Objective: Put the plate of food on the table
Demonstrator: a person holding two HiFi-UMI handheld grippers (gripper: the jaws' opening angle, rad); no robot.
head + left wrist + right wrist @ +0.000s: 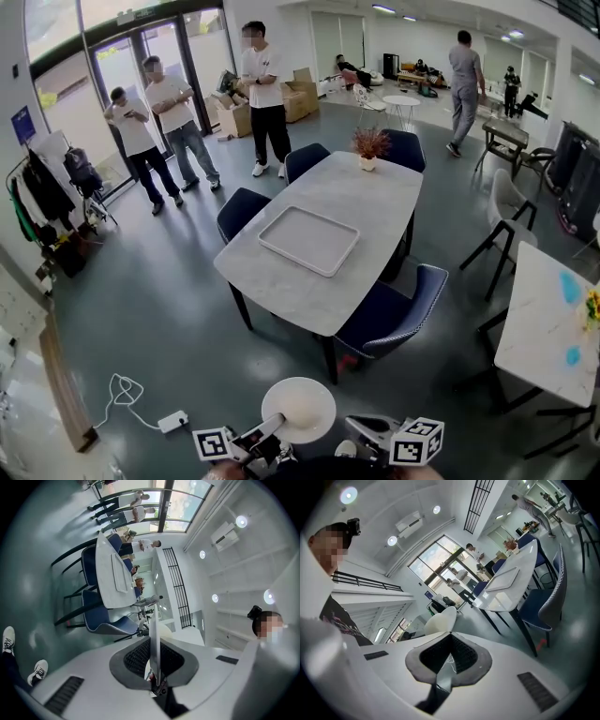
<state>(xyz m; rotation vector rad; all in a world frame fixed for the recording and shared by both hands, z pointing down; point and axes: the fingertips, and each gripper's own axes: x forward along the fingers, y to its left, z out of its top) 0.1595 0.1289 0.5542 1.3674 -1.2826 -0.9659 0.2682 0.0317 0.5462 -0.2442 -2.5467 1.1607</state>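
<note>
The left gripper clamps the rim of the white plate, the right gripper closed beside it, well short of the table.

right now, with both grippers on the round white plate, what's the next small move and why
Probably carry the round white plate forward: the left gripper and right gripper both clamp its rim, but the grey marble table stands some way ahead.

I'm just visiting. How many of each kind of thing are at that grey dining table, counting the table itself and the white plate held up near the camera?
table: 1
blue chairs: 4
tray: 1
potted plant: 1
plate: 1
Total: 8
</note>
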